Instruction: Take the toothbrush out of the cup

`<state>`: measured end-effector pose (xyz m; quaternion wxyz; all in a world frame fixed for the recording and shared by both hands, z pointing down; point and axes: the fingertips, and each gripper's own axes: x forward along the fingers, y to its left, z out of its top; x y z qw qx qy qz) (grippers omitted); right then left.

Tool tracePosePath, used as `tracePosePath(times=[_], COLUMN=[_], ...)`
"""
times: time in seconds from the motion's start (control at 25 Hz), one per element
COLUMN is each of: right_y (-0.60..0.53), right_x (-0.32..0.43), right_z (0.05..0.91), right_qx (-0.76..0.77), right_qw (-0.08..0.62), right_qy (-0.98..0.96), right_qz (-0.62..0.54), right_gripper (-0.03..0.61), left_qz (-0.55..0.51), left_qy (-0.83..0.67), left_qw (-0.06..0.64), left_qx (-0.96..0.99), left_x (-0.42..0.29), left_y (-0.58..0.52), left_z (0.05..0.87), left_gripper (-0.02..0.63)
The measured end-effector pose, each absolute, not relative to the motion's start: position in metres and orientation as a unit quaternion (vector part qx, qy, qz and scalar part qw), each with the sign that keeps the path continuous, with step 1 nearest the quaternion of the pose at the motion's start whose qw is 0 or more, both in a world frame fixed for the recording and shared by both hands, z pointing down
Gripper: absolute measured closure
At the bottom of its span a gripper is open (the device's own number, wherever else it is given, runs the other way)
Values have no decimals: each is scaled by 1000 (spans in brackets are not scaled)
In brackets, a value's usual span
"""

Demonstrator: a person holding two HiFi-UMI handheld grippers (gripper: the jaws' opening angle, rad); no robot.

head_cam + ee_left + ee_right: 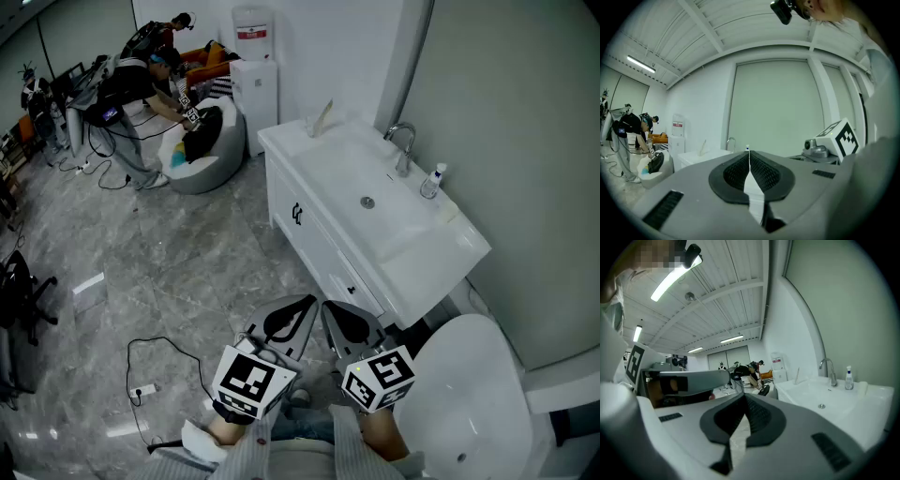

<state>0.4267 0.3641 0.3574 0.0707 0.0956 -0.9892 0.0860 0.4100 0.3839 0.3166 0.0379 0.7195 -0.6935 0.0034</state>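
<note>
Head view, tongs: the left tongs (289, 321) and right tongs (351, 324) are held side by side low in the frame, each with its marker cube (251, 380) behind it, pointing toward the white worktop (314, 150).
Head view, worktop: a basin (394, 225) is sunk in the top, with a tap (403, 148) and a small bottle (432, 181) at the wall. A pale pointed object (323, 117) stands at the far end.
Head view, toothbrush and cup: neither can be made out; the pointed object is too small to identify.
Head view only: a toilet (469, 394) sits to the right of the tongs and a cable (159, 361) lies on the floor (169, 253).
Head view, background: people (141, 84) bend over a beanbag (202, 155) beside a water dispenser (253, 75).
Left gripper view, jaws: the left tongs (749, 161) are closed pad to pad with nothing between them.
Left gripper view, beyond: the right tongs' cube (841, 138) shows at the right, with the tap (730, 143) and the dispenser (677, 138) far off.
Right gripper view, jaws: the right tongs (743, 416) are closed and empty.
Right gripper view, beyond: this view gives the closest look at the basin (834, 404), tap (828, 371) and bottle (849, 378). The left tongs (693, 380) are at the left.
</note>
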Motion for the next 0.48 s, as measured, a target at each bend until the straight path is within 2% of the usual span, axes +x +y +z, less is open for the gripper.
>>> tracePosePath(times=[0.48], right_y=[356], right_x=[434], right_z=[366], right_qx=[95], right_qw=[70], right_qy=[-989], right_qz=[92], right_gripper=[568], left_qz=[-5], left_qy=[-708], left_qw=[38], left_qx=[705], left_x=[407], left_y=[387], left_z=[326], left_gripper=[595])
